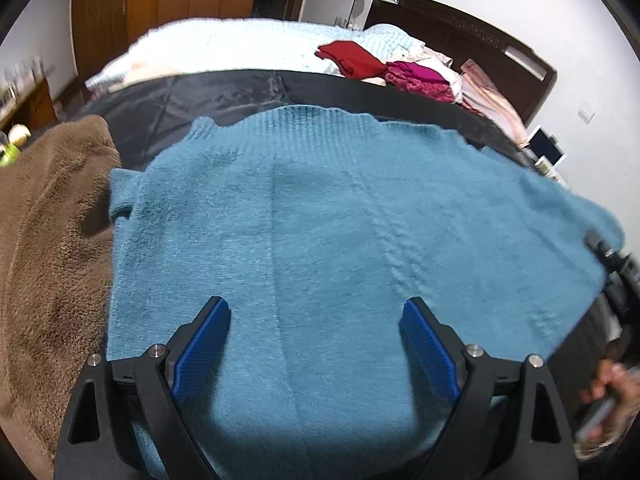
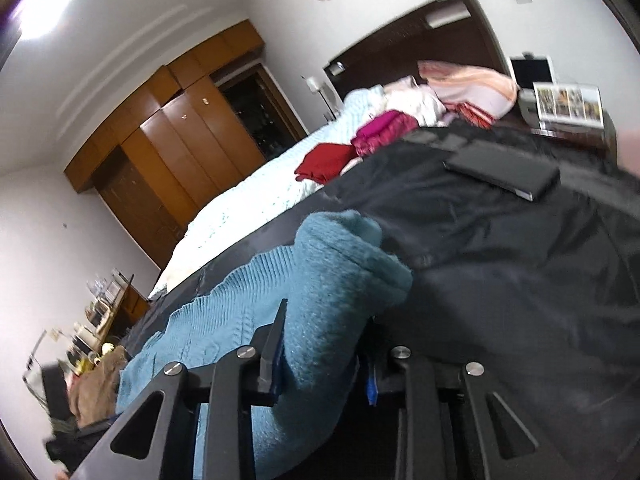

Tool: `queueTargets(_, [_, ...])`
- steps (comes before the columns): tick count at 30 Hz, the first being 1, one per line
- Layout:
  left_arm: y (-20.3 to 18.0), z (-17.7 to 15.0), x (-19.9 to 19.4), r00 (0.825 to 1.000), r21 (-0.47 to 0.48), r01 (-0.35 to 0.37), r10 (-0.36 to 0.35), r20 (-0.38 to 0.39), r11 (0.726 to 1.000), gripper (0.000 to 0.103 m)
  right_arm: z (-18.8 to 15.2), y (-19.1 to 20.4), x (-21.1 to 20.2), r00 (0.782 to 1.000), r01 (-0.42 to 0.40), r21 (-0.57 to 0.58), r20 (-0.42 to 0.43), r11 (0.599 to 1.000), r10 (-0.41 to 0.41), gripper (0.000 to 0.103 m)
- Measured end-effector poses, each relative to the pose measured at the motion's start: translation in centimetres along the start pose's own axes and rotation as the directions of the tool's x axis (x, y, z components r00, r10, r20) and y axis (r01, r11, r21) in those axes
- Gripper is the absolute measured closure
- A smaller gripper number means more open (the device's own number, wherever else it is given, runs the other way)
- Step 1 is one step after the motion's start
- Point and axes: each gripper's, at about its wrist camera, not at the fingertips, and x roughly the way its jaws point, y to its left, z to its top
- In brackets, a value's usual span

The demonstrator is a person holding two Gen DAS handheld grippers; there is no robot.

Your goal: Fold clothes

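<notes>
A teal knitted sweater (image 1: 320,220) lies spread flat on a black sheet (image 1: 200,96) over the bed. My left gripper (image 1: 316,308) hovers just above its near part, blue pads wide apart and nothing between them. At the sweater's right edge my right gripper (image 1: 604,252) shows as a dark shape. In the right wrist view my right gripper (image 2: 326,320) is shut on a bunched fold of the sweater (image 2: 344,248), lifted off the black sheet (image 2: 500,280). The fold hides the right finger's pad.
A brown fleece blanket (image 1: 52,240) lies left of the sweater. Red, magenta and pink clothes (image 1: 352,58) are piled near the dark headboard (image 1: 460,28). A flat black case (image 2: 504,174) rests on the sheet. A person's hand (image 1: 612,392) is at the lower right.
</notes>
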Motion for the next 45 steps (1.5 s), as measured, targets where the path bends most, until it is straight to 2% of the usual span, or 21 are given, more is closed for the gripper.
queueTargets(4, [-2.1, 2.1, -1.3, 0.998, 0.029, 0.063, -0.062, -0.029, 0.998, 0.012, -0.3, 1.1, 0.5, 1.000, 0.009, -0.063, 0.024, 0.998, -0.008, 0.074])
queueTargets(8, [-6.2, 4.3, -1.6, 0.990, 0.077, 0.126, -0.121, -0.065, 0.989, 0.012, -0.4, 1.2, 0.5, 1.000, 0.002, -0.088, 0.027, 0.996, 0.000, 0.074])
queueTargets(12, [-9.7, 5.2, -1.1, 0.982, 0.088, 0.173, -0.165, -0.096, 0.981, 0.012, 0.4, -0.1, 1.6, 0.999, -0.037, -0.037, -0.019, 0.999, 0.037, 0.074])
queueTargets(17, [-11.2, 4.4, 0.7, 0.979, 0.080, 0.165, -0.154, -0.130, 0.983, 0.012, 1.3, -1.9, 2.8, 0.992, -0.091, 0.044, -0.079, 0.995, 0.094, 0.073])
queueTargets(19, [-11.1, 4.1, 1.3, 0.979, 0.063, 0.158, -0.148, -0.143, 0.985, 0.012, 1.5, -2.3, 3.3, 0.990, -0.094, 0.062, -0.102, 0.994, 0.099, 0.065])
queueTargets(20, [-11.0, 3.9, 1.6, 0.978, 0.054, 0.155, -0.146, -0.147, 0.986, 0.012, 1.5, -2.6, 3.6, 0.988, -0.089, 0.075, -0.118, 0.993, 0.097, 0.050])
queueTargets(22, [-10.5, 3.6, 1.8, 0.978, 0.038, 0.154, -0.146, -0.147, 0.987, 0.012, 1.2, -3.4, 4.4, 0.983, -0.069, 0.116, -0.159, 0.991, 0.087, 0.039])
queueTargets(27, [-9.0, 3.2, 2.1, 0.979, 0.006, 0.148, -0.146, -0.141, 0.989, 0.012, 0.6, -5.6, 6.1, 0.972, -0.047, 0.226, -0.215, 0.973, 0.096, 0.039])
queueTargets(32, [-7.6, 2.8, 2.5, 0.976, -0.015, 0.161, -0.161, -0.149, 0.987, 0.012, 1.3, -5.9, 8.1, 0.964, -0.063, 0.250, -0.237, 0.966, 0.124, 0.040])
queueTargets(33, [-7.4, 2.8, 2.6, 0.975, -0.020, 0.163, -0.165, -0.150, 0.986, 0.012, 1.3, -5.8, 8.5, 0.963, -0.074, 0.251, -0.235, 0.965, 0.135, 0.043])
queueTargets(34, [-7.3, 2.8, 2.7, 0.974, -0.026, 0.167, -0.169, -0.150, 0.986, 0.012, 1.3, -5.6, 8.7, 0.963, -0.083, 0.246, -0.229, 0.966, 0.141, 0.059])
queueTargets(36, [-7.0, 3.0, 2.7, 0.973, -0.033, 0.173, -0.176, -0.149, 0.984, 0.012, 1.3, -4.8, 8.4, 0.970, -0.091, 0.208, -0.201, 0.974, 0.134, 0.064])
queueTargets(40, [-6.6, 3.5, 2.4, 0.970, -0.042, 0.183, -0.187, -0.152, 0.982, 0.012, 1.4, -0.9, 6.4, 0.993, -0.041, 0.000, -0.109, 0.999, 0.041, 0.068])
queueTargets(42, [-6.6, 4.0, 2.2, 0.969, -0.049, 0.187, -0.192, -0.155, 0.981, 0.012, 1.3, 1.5, 5.4, 0.998, -0.003, -0.122, -0.055, 0.993, -0.004, 0.069])
queueTargets(45, [-6.8, 5.3, 2.2, 0.961, -0.084, 0.196, -0.209, -0.182, 0.977, 0.012, 0.6, 5.0, 4.4, 0.999, 0.051, -0.285, 0.015, 0.957, -0.049, 0.069])
